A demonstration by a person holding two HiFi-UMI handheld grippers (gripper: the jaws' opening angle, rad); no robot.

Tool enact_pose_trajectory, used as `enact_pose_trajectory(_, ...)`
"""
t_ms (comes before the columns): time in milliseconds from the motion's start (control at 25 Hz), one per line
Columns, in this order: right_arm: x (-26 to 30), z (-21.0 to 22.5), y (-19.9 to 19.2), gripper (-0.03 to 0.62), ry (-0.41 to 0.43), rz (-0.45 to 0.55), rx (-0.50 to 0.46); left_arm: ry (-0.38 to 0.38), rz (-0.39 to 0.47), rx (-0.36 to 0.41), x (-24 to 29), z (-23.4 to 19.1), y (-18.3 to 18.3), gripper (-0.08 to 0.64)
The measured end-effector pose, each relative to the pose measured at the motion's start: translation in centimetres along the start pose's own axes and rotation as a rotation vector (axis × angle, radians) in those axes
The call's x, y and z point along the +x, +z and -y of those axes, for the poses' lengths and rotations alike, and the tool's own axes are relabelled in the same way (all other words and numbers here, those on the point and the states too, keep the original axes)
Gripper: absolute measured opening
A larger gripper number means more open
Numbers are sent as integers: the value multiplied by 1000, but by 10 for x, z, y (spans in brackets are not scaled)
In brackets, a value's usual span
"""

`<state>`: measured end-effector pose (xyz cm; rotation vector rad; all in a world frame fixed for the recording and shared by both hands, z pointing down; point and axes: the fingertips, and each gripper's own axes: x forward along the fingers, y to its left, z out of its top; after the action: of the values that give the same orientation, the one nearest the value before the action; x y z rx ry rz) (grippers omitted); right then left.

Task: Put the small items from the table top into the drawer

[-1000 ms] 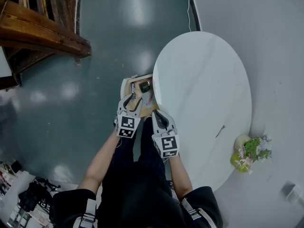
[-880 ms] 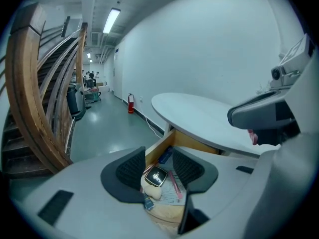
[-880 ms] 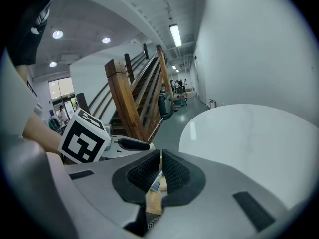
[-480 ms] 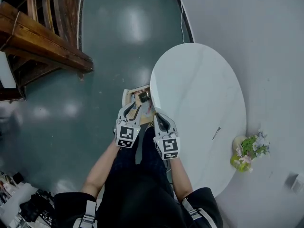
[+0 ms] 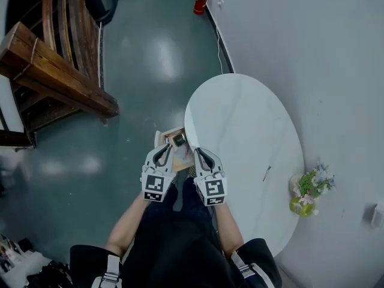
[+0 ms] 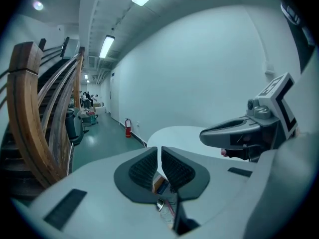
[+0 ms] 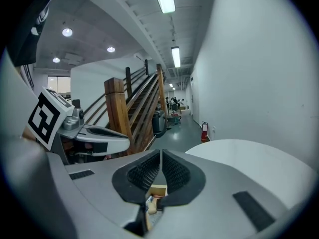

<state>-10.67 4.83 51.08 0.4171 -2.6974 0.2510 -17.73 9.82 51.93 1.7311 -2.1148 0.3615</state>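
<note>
"Why are both grippers hovering just beside the open drawer?"

"I'm guessing a drop-off is ending. The left gripper's jaws have just been closing on nothing, and the right gripper's are sitting together, empty. Small items are lying inside the drawer. One slim dark thing is waiting on the bench, well right of the drawer."

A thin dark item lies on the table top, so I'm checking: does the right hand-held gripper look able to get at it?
Probably yes. The right hand-held gripper is shut and empty, and the table top between it and the thin dark item is bare; its jaws must open first.
</note>
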Motion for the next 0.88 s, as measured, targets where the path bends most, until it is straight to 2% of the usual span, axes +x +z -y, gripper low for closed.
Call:
enact_pose_trajectory(400,-36,3,53,40,-52,104,-30,-49,87,48,-27,24,57,28)
enact_pose_trajectory(640,-63,6,67,38,-87,142,-24,-67,150,70,-47,35,84,28)
enact_pose_trajectory(880,-81,7,72,38,-108,173,-32,-86,194,83,-59,43,94,28)
